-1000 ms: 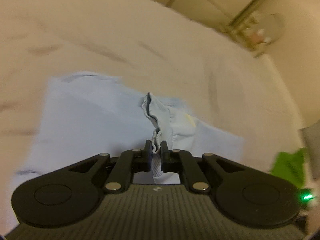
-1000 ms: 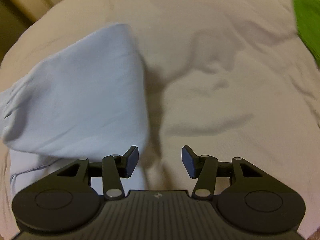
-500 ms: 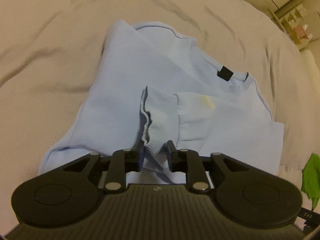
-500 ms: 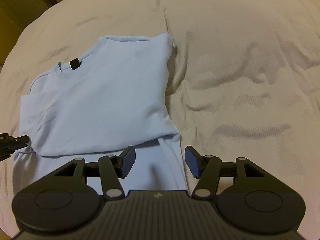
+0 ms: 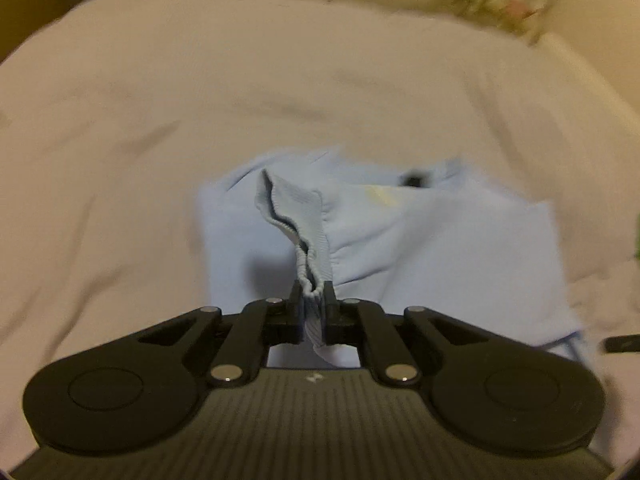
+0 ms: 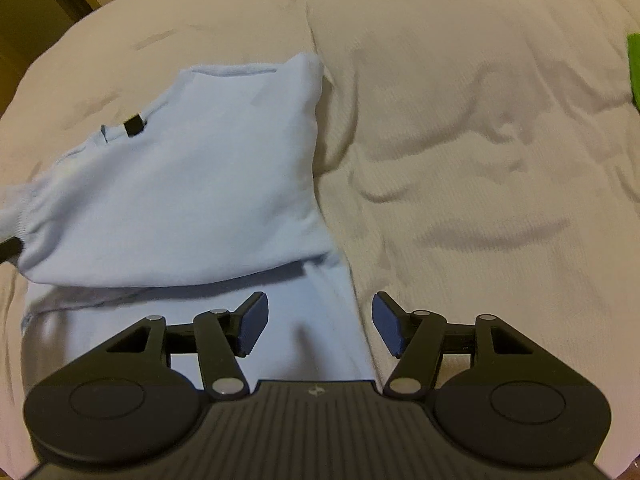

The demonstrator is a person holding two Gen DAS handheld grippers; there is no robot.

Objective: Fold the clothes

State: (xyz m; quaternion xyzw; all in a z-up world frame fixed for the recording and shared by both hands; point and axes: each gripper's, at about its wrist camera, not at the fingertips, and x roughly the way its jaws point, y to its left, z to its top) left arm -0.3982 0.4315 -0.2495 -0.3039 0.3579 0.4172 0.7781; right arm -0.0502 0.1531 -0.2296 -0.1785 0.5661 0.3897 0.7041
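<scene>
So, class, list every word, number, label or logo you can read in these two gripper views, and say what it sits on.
No readable text anywhere.
Small black neck tag on the pale blue knit sweatshirt: blank or too small to read.
Small pale emblem moulded on the black right gripper body: a symbol, not letters.

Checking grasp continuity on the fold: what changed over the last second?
Left gripper half a second ago stood slightly parted around the ribbed cuff; now it is shut on it again, sleeve lifted over the light blue sweatshirt. Right gripper stayed open and empty, near the sweatshirt's right edge. Green cloth unmoved.
</scene>
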